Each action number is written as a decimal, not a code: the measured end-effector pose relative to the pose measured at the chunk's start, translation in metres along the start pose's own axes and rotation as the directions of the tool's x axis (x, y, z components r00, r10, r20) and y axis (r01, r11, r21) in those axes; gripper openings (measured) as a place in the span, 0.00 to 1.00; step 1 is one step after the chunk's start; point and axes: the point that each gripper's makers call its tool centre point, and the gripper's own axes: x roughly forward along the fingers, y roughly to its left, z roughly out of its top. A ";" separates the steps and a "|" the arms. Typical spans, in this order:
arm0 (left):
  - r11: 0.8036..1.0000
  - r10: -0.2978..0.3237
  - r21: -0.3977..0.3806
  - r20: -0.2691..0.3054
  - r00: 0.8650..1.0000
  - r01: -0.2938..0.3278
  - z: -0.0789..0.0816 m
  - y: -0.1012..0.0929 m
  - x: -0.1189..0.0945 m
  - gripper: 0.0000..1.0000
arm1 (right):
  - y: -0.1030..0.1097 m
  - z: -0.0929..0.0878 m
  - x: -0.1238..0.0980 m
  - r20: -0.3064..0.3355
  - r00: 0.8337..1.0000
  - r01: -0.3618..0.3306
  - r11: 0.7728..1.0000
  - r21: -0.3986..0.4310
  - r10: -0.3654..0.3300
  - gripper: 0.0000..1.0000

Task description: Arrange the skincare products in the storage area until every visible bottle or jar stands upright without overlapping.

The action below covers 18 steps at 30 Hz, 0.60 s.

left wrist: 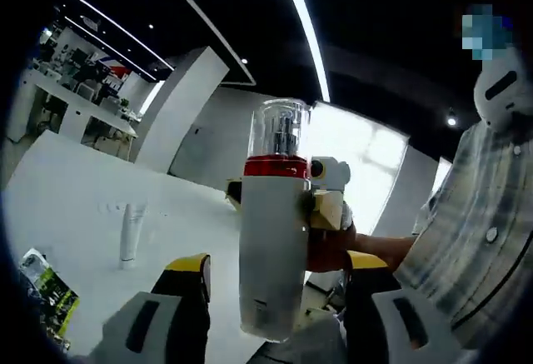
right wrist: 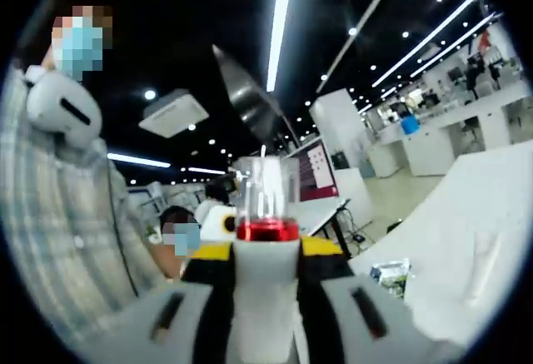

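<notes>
A white bottle (left wrist: 272, 247) with a red band and clear cap stands upright between the jaws of the left gripper (left wrist: 275, 285), lifted off the white bench (left wrist: 75, 214); whether those jaws press it I cannot tell. The right gripper (right wrist: 266, 285) has its jaws closed on the same bottle (right wrist: 266, 272). A white tube (left wrist: 131, 232) stands on the bench beyond the left jaw, a green packet (left wrist: 48, 291) lying nearer.

- The bottle (left wrist: 272, 222) hides most of the right gripper (left wrist: 333, 214) behind it in the left gripper view.
- In the right gripper view the bottle's (right wrist: 265, 272) base is cut off by the bottom edge, between the jaws.
- The packet (left wrist: 48, 289) print is too small to read.
- The tube (right wrist: 483, 268) on the table (right wrist: 433, 247) is blurred.
</notes>
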 end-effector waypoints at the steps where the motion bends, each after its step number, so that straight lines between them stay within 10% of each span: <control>1: 1.000 -0.011 0.004 0.000 1.000 0.011 0.000 -0.004 0.002 0.61 | 0.004 0.000 0.001 -0.001 1.000 -0.014 1.000 -0.007 0.014 0.26; 18: 0.993 -0.004 0.120 0.021 1.000 0.002 0.013 -0.027 -0.007 0.33 | 0.039 -0.003 0.010 -0.039 0.990 -0.137 0.990 -0.045 0.135 0.27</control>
